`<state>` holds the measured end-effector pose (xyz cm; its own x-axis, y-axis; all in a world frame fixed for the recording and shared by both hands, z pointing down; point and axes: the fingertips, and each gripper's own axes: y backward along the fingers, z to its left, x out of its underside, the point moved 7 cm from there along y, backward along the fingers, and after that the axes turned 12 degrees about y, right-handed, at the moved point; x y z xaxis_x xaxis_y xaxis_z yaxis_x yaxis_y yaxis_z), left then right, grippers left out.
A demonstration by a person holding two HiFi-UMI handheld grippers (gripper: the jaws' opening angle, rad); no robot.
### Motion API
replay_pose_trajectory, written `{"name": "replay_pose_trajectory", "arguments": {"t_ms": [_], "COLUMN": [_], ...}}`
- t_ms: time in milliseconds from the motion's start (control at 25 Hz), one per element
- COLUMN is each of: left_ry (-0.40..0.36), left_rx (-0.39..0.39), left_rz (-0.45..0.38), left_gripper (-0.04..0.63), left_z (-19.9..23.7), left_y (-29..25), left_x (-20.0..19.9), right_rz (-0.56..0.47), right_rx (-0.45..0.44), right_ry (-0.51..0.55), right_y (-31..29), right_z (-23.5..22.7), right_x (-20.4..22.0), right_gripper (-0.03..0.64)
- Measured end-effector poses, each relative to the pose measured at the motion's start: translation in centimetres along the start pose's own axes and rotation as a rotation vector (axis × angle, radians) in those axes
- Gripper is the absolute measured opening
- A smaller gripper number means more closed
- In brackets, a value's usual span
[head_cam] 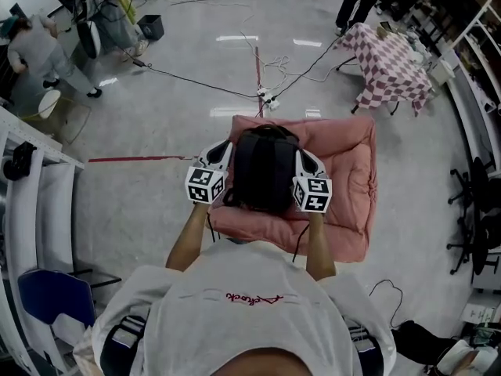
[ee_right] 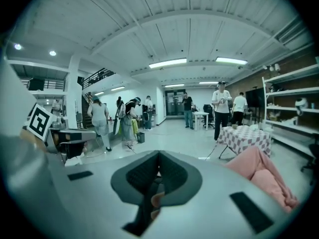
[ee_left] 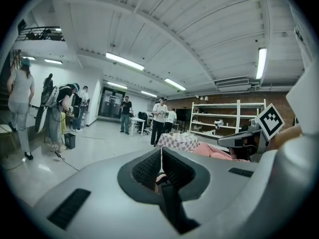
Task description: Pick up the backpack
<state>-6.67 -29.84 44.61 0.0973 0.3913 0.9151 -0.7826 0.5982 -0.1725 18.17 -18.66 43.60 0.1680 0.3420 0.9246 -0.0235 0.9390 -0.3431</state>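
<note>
A black backpack (head_cam: 264, 167) hangs between my two grippers, above a pink cushion bed (head_cam: 348, 171) on the floor. My left gripper (head_cam: 225, 149) is at the pack's left side and my right gripper (head_cam: 302, 157) at its right side. In the left gripper view the left gripper (ee_left: 161, 156) is shut with a black strap (ee_left: 172, 208) running down out of its jaws. The right gripper (ee_right: 158, 163) is likewise shut on a black strap (ee_right: 142, 210). Where the straps join the pack is hidden.
A checkered-cloth table (head_cam: 387, 65) stands at the far right, and cables with a power strip (head_cam: 266, 96) lie on the floor ahead. White shelving (head_cam: 23, 202) and a blue chair (head_cam: 51, 296) are at my left, an office chair (head_cam: 477, 210) at my right. Several people stand further off.
</note>
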Motion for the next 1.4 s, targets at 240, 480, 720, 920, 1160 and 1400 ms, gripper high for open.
{"name": "replay_pose_trajectory", "arguments": {"t_ms": [240,480,720,920,1160,1400], "left_ry": [-0.006,0.007,0.009,0.018,0.024,0.05], "left_rx": [0.013,0.021,-0.006,-0.047,-0.078,-0.099], "left_rz": [-0.006,0.026,0.049,0.063,0.093,0.144], "left_gripper": [0.017,0.017,0.017,0.017,0.017,0.017], "left_z": [2.8,3.4,2.4,2.0,2.1,2.8], "left_y": [-2.5,-4.0,-4.5,-4.6,-5.4,-6.1], "left_x": [-1.4,-0.5,0.7,1.4,2.5,4.6], "right_rz": [0.003,0.028,0.037,0.057,0.078,0.139], "right_rx": [0.042,0.06,0.042,0.005,-0.029,-0.061], "right_ry": [0.001,-0.01,-0.022,-0.033,-0.045,-0.063], "right_y": [-2.7,-3.4,-3.2,-3.5,-4.5,-5.5], "right_z": [-1.1,-2.1,-3.6,-4.4,-5.2,-5.1], "right_x": [-0.9,-0.1,1.2,2.3,3.5,5.9], "right_gripper": [0.018,0.02,0.019,0.02,0.02,0.02]}}
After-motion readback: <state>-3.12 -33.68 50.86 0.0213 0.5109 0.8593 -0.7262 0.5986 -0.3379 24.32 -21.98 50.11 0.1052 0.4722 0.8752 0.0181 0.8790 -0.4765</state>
